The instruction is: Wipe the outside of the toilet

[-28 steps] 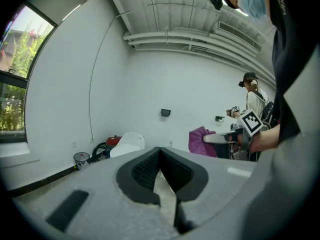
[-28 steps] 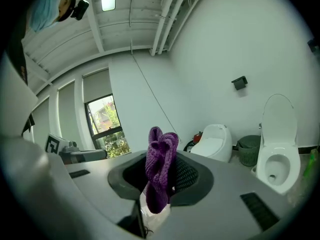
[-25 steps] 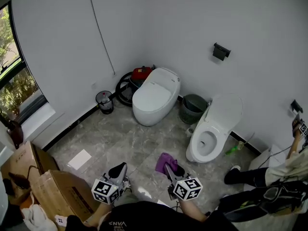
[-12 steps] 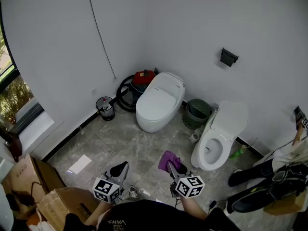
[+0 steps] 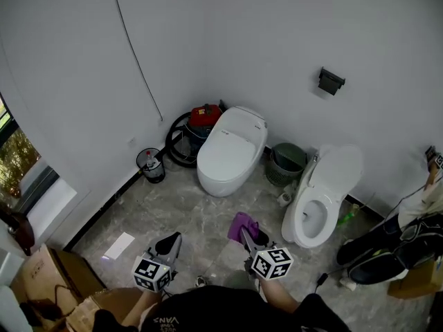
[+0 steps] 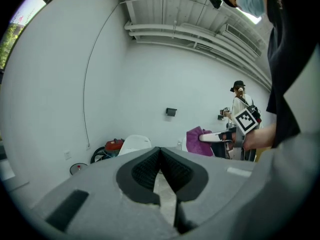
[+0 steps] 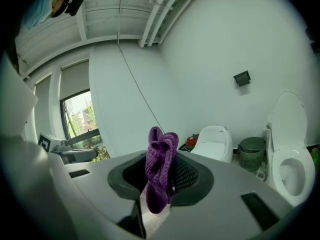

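Room: a washroom with a white wall (image 5: 277,33) and a grey marbled floor (image 5: 173,209), with two toilets set against the far side.
Right side: the right hand-held gripper (image 5: 245,236) pinches a bunched purple cloth (image 5: 241,225). In the right gripper view the cloth stands up between the jaws. It is carried low over the floor, in front of the person.
Left side: the left hand-held gripper (image 5: 171,243) has its jaws pressed together on nothing and is held level, just beside the right one.
Ahead: the closed-lid toilet (image 5: 230,149) is straight on and the open-lid toilet (image 5: 320,198) is off to the right, with a green wastebasket (image 5: 286,162) between them. The cloth is well apart from both.
Change: over the last second the window (image 5: 12,159) has slid to the left edge. The cardboard boxes (image 5: 43,282) have dropped toward the lower-left corner. Both toilets have settled lower and more central in the head view. Neither hand-held gripper has altered its grip or pose.
Meaning: this looks like the person closing in on the fixtures, cloth at the ready, with no porcelain touched yet. Wiping appears not to have begun. Which of the two toilets is the target cannot be told from here.
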Motion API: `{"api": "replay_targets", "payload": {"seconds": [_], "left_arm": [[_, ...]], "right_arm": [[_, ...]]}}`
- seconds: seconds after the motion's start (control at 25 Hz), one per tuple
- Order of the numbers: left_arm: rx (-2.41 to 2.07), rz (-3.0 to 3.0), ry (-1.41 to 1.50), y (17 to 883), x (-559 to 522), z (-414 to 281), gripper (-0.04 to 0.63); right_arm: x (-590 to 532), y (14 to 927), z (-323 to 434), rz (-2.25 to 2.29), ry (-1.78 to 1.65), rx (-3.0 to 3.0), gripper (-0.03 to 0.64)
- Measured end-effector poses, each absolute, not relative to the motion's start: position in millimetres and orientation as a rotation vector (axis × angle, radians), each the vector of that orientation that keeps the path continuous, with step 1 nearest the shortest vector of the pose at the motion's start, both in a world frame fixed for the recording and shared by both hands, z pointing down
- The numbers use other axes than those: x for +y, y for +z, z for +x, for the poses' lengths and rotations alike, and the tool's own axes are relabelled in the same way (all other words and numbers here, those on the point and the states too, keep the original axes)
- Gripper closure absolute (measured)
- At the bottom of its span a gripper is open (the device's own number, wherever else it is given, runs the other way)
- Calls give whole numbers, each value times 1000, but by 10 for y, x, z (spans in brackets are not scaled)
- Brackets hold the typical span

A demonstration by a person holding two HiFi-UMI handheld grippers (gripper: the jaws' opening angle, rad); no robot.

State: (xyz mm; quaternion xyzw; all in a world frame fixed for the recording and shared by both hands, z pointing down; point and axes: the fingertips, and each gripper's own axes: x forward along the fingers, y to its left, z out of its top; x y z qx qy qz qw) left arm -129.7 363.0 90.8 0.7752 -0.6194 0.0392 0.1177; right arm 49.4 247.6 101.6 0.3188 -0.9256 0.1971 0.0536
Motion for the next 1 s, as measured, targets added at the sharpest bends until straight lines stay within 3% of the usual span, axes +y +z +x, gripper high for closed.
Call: {"api": "replay_targets", "payload": {"seconds": [1.0], "left_arm": [[-1945,2101,55,1175,1477,-827,594]], "right_arm": [[261,1432,610,686,503,-2781,520]]}}
